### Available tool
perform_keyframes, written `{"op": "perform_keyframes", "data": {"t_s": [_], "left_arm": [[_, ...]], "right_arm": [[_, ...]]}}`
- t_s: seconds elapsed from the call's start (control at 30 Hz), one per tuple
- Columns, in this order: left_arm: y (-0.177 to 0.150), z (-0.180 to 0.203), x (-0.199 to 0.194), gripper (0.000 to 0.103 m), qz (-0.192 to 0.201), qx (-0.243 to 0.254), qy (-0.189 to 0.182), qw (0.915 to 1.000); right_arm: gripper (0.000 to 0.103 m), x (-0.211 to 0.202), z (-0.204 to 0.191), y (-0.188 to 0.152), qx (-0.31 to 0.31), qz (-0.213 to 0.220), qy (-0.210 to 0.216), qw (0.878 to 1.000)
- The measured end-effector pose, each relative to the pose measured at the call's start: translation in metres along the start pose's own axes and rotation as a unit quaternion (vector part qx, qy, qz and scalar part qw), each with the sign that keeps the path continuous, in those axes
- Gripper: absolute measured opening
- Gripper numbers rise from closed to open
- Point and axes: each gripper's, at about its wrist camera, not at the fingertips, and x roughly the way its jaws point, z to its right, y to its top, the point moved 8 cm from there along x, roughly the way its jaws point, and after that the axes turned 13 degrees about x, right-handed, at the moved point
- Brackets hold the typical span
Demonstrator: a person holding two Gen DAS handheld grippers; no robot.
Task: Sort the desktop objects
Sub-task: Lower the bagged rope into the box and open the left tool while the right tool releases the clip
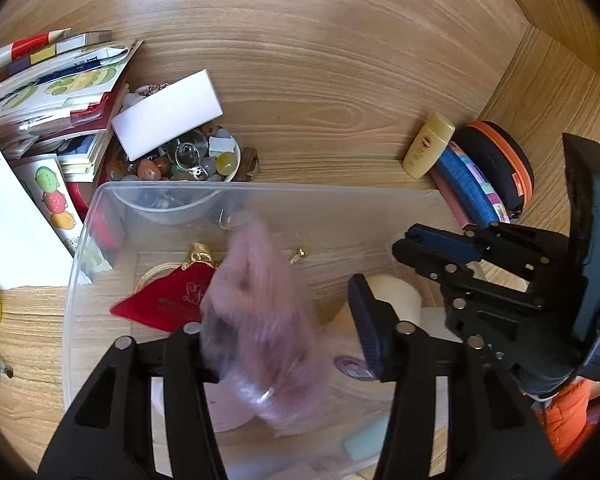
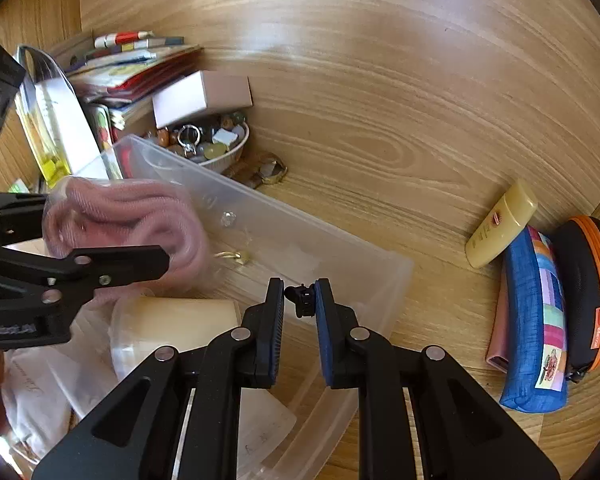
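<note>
Pink cord in a clear bag point(image 1: 260, 320) is seen, blurred, between the parted fingers of the left claw point(image 1: 284, 344) above the clear plastic bin point(image 1: 76, 280) on the wooden worktop point(image 1: 320, 80); whether the pads press it cannot be told. A small black clip point(image 2: 302, 300) is clamped in the right claw point(image 2: 300, 304) over the bin's rim. A cream cup point(image 2: 172, 324) lies inside the bin.

Both your wrist cameras look steeply down along their tongs, close over the clear bin point(image 1: 84, 240) on the worktop point(image 2: 380, 120). Each view shares the bin, the bead bowl point(image 1: 228, 176) and the yellow bottle point(image 2: 500, 224).
</note>
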Motion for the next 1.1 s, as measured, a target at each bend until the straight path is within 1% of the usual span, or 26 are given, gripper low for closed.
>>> {"op": "perform_keyframes", "data": {"t_s": [0.07,0.17,0.27,0.3,0.37,0.43,0.57,0.63,0.67,0.7,0.73,0.87,0.93,1.1], "left_arm": [[0.0,0.002,-0.002,0.056,0.003,0.003,0.002,1.0],[0.001,0.003,-0.006,0.065,0.009,0.003,0.004,0.9999],[0.003,0.002,-0.013,0.07,0.021,0.004,0.005,0.9998],[0.004,0.002,-0.016,0.073,0.026,0.003,0.005,0.9997],[0.006,0.002,-0.022,0.074,0.036,0.003,0.005,0.9993],[0.008,0.003,-0.027,0.074,0.043,0.005,0.004,0.9991],[0.01,0.003,-0.032,0.077,0.049,0.004,0.005,0.9988],[0.012,0.003,-0.04,0.082,0.057,0.002,0.005,0.9983],[0.014,0.004,-0.041,0.087,0.06,0.002,0.007,0.9981],[0.015,0.004,-0.046,0.091,0.066,0.003,0.01,0.9978],[0.016,0.004,-0.054,0.093,0.075,0.005,0.017,0.9971],[0.017,0.006,-0.073,0.095,0.089,0.014,0.033,0.9954],[0.015,0.006,-0.084,0.096,0.096,0.016,0.042,0.9944],[0.008,-0.001,-0.107,0.098,0.105,0.015,0.068,0.992]], "right_arm": [[0.014,0.001,-0.002,0.0,-0.002,-0.002,0.001,1.0],[0.014,0.003,-0.004,-0.001,-0.006,-0.006,-0.001,1.0],[0.014,0.002,-0.005,-0.002,-0.004,-0.009,-0.002,1.0],[0.016,0.001,-0.005,-0.002,-0.003,-0.01,-0.002,1.0],[0.022,-0.002,-0.006,-0.001,-0.003,-0.006,-0.001,1.0],[0.032,-0.009,-0.006,0.0,-0.004,0.001,-0.002,1.0],[0.043,-0.025,-0.007,0.002,-0.007,0.021,-0.006,1.0],[0.053,-0.037,-0.006,0.003,-0.007,0.032,-0.009,0.999],[0.056,-0.042,-0.006,0.003,-0.006,0.037,-0.01,0.999],[0.062,-0.05,-0.005,0.003,-0.004,0.046,-0.011,0.999],[0.067,-0.056,-0.003,0.003,-0.003,0.052,-0.013,0.999],[0.076,-0.08,0.0,0.004,0.003,0.078,-0.02,0.997],[0.082,-0.091,0.001,0.003,0.009,0.088,-0.018,0.996],[0.083,-0.114,0.0,-0.002,0.023,0.1,-0.003,0.995]]}}
